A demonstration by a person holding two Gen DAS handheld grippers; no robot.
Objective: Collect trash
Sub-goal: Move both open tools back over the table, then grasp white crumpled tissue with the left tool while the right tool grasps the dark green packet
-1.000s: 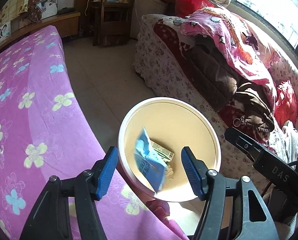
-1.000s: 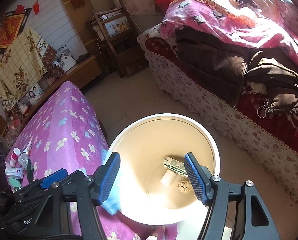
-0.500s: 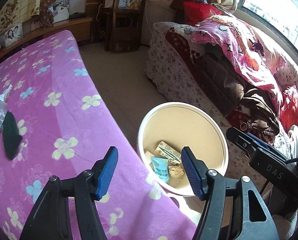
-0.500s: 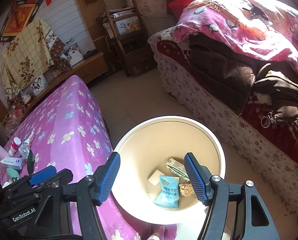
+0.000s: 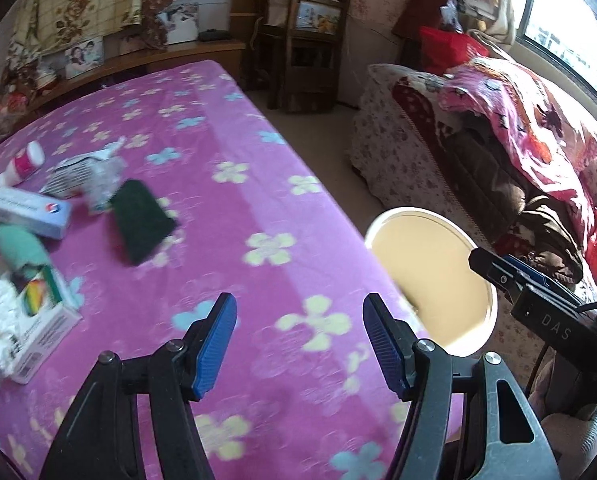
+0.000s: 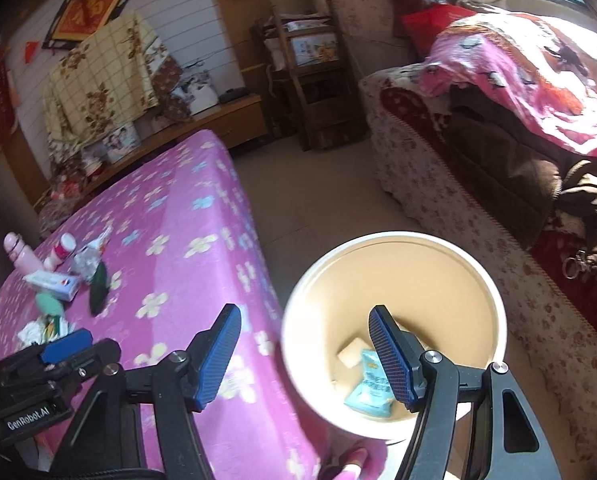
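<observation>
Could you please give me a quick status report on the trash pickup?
Left gripper, right gripper open, empty. Blue packet in bin. Clutter on pink table, path clear.

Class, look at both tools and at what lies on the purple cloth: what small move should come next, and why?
Probably swing the left tool toward the crumpled wrapper on the cloth. Both tools are open with nothing between their pads, the blue packet already lies in the bin, and the litter sits on the left tool's side, so it looks best placed to fetch it.
</observation>
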